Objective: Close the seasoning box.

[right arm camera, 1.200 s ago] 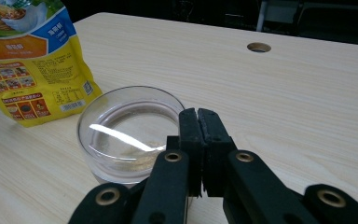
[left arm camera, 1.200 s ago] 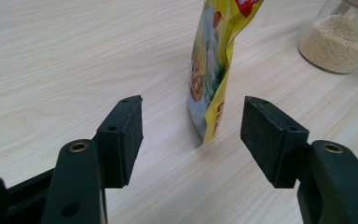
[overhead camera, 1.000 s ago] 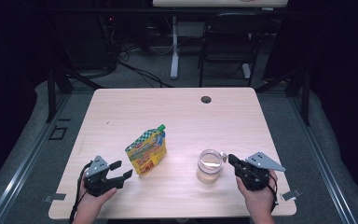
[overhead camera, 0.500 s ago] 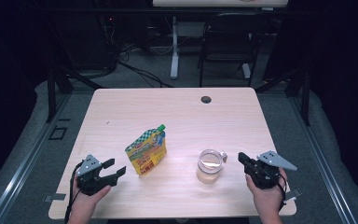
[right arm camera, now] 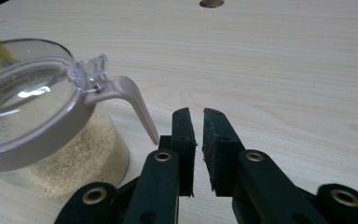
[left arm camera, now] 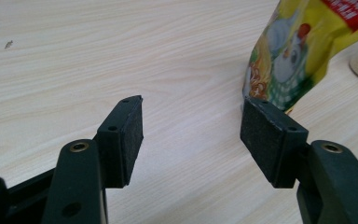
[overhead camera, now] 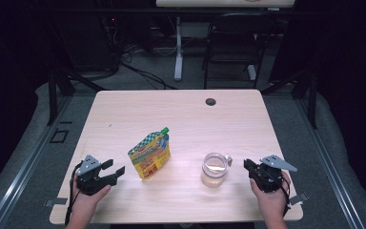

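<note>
A jar (overhead camera: pixel 215 169) is flanked on the right by the right gripper (right arm camera: pixel 196 122), its jaws just parted slightly, nothing between. Left of the pouch (overhead camera: pixel 150 155), the left gripper (left arm camera: pixel 191 128) is spread wide and empty.

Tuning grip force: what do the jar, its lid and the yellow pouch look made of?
Clear round jar: glass or hard clear plastic, glossy; pale granules show through, look alone can't settle which. Its beige-rimmed clear lid: moulded plastic, smooth, with a transparent glossy window and a matte beige lever. Yellow printed standing pouch with green cap: flexible plastic film, shiny, creased.
</note>
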`<control>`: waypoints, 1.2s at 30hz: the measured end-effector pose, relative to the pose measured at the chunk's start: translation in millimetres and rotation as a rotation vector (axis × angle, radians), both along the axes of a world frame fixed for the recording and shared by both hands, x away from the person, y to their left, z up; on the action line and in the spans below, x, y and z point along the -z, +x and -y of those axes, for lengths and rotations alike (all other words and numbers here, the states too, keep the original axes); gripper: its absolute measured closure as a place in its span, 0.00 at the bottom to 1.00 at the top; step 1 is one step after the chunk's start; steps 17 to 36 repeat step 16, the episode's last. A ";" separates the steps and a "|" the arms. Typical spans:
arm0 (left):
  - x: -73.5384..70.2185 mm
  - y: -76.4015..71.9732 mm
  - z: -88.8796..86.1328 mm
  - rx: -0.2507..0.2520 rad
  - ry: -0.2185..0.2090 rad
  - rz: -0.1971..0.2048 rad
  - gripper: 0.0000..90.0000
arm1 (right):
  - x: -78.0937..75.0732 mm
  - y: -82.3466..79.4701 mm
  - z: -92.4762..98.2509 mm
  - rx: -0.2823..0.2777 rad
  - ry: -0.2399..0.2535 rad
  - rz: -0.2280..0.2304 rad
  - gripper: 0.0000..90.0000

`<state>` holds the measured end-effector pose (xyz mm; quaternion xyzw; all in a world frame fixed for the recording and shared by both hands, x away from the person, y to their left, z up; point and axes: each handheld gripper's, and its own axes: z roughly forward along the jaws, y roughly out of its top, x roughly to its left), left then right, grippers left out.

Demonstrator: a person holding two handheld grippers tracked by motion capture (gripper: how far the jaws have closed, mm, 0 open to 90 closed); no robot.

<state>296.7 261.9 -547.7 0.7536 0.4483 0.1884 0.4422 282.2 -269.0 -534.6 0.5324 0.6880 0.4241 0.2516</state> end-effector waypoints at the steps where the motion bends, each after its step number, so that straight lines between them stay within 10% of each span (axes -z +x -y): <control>1: 0.8 1.1 -0.4 -0.004 0.005 -0.002 0.44 | 1.9 0.8 0.5 0.004 0.007 -0.005 0.90; 16: 6.2 9.1 -7.7 -0.040 -0.018 -0.025 0.44 | 19.3 9.1 12.4 0.095 -0.021 -0.022 0.50; 36: 6.2 9.1 -7.7 -0.040 -0.018 -0.025 0.44 | 19.3 9.1 12.4 0.095 -0.021 -0.022 0.50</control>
